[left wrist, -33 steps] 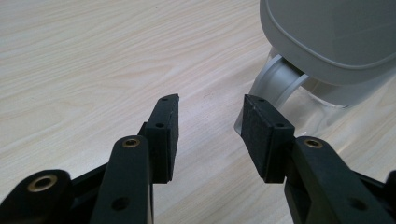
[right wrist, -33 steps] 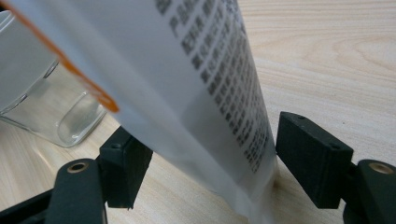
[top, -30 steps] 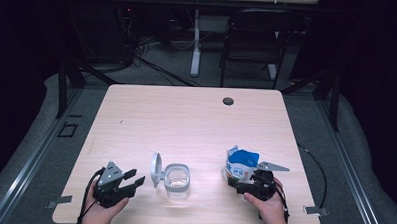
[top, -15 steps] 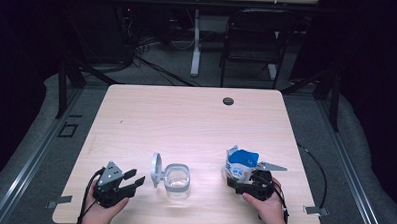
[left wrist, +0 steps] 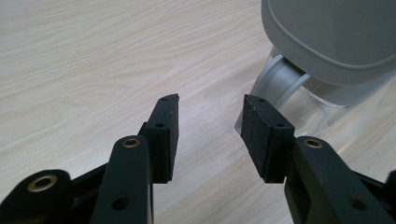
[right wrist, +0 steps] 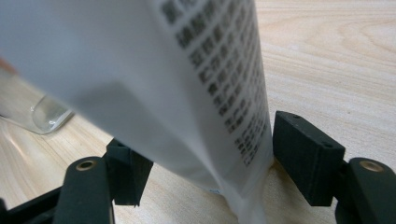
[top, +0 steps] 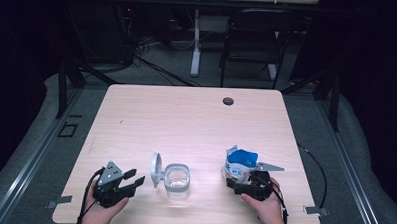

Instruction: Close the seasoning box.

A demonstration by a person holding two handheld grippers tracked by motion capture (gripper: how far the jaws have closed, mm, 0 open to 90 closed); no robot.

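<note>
A blue and white pouch (top: 241,162) stands on the wooden table (top: 186,121) at the front right. My right gripper (top: 248,183) sits right behind it. In the right gripper view the pouch (right wrist: 163,70), white with printed text, leans between the jaws of the right gripper (right wrist: 201,130), and both pads lie against its lower sides. A clear container (top: 177,180) with its grey lid (top: 156,169) flipped open stands front centre. My left gripper (top: 132,179) rests left of it, open and holding nothing. In its own view the left gripper (left wrist: 210,100) points just left of the lid (left wrist: 327,37).
A dark round cable hole (top: 228,101) sits near the table's far edge. Past that edge stand a chair (top: 254,39) and a desk leg with cables. A corner of the clear container (right wrist: 42,116) lies left of the pouch in the right gripper view.
</note>
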